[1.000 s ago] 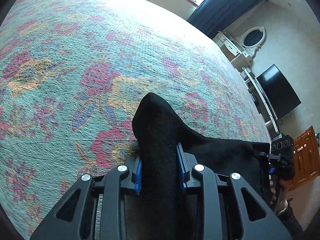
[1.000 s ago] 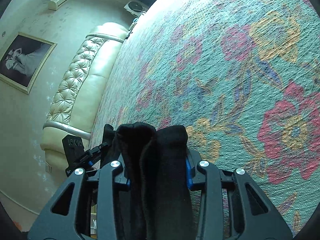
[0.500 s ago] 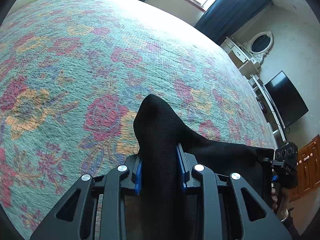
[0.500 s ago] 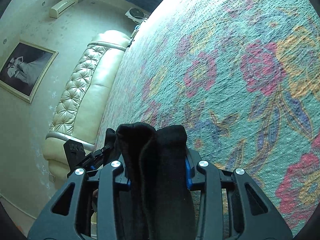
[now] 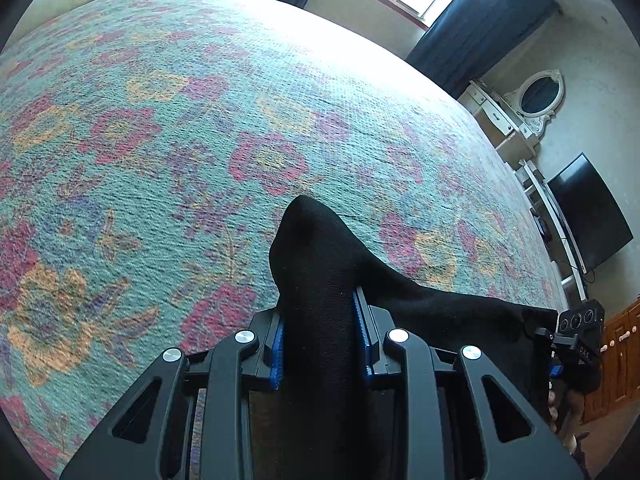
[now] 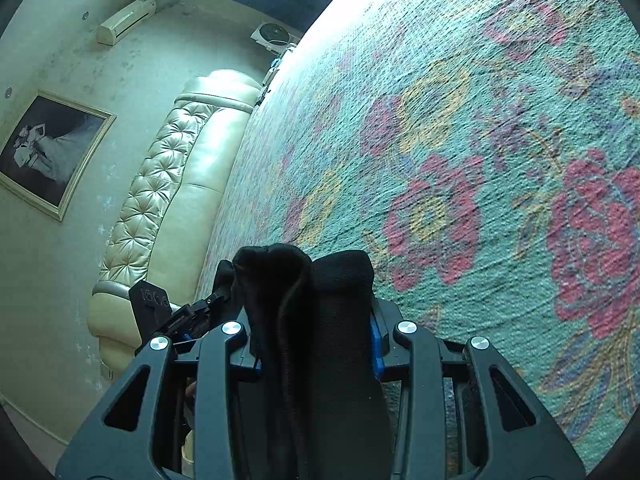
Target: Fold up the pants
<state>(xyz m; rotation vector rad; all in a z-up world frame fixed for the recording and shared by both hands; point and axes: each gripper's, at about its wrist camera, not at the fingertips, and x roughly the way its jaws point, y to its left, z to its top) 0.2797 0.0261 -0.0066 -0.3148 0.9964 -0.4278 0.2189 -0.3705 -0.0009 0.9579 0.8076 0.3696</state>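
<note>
Here, bunched black knit pants (image 5: 320, 280) in tongs (image 5: 320, 344)

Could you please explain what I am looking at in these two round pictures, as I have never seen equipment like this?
No robot is involved: a person holds a two-finger tool in each hand, each with a fisheye camera looking along its fingers, hence the round pictures. The left tool is clamped on the black pants, and its view shows the fabric stretching across to the right tool. The right tool's own view shows it clamped on bunched folds of the same pants. Beneath is a bed with a floral bedspread; the padded headboard is visible.
</note>
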